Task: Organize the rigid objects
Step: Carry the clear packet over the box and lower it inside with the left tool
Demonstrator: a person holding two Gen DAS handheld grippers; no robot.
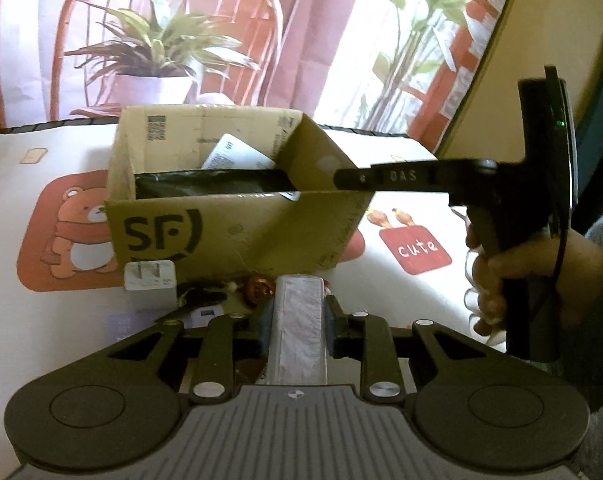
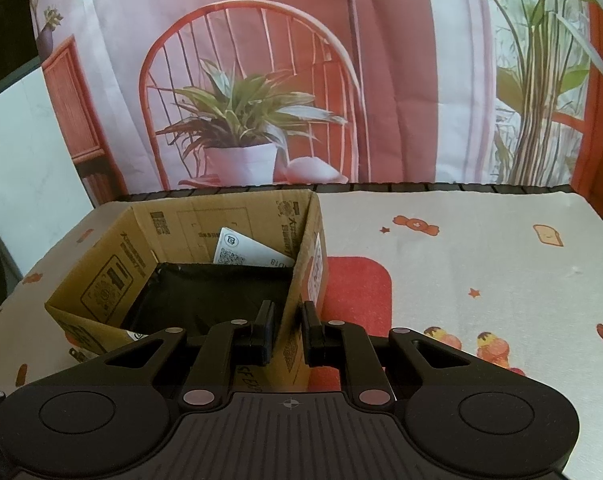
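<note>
My left gripper [image 1: 300, 316] is shut on a long silvery wrapped block [image 1: 301, 348], which points toward a cardboard box [image 1: 237, 224] marked SF. The box holds a black liner [image 2: 205, 292] and a white card [image 2: 241, 250]. My right gripper [image 2: 289, 316] is shut on the box's right wall [image 2: 301, 280], one finger inside and one outside. In the left wrist view the right gripper [image 1: 343, 179] reaches in from the right to that wall, held by a person's hand [image 1: 497, 280].
A white plug charger [image 1: 149, 280], a dark small item [image 1: 201, 296] and a coppery round piece [image 1: 257, 286] lie against the box's front. The table wears a cartoon-print cloth [image 2: 481, 264]. A printed backdrop [image 2: 261, 80] hangs behind the far edge.
</note>
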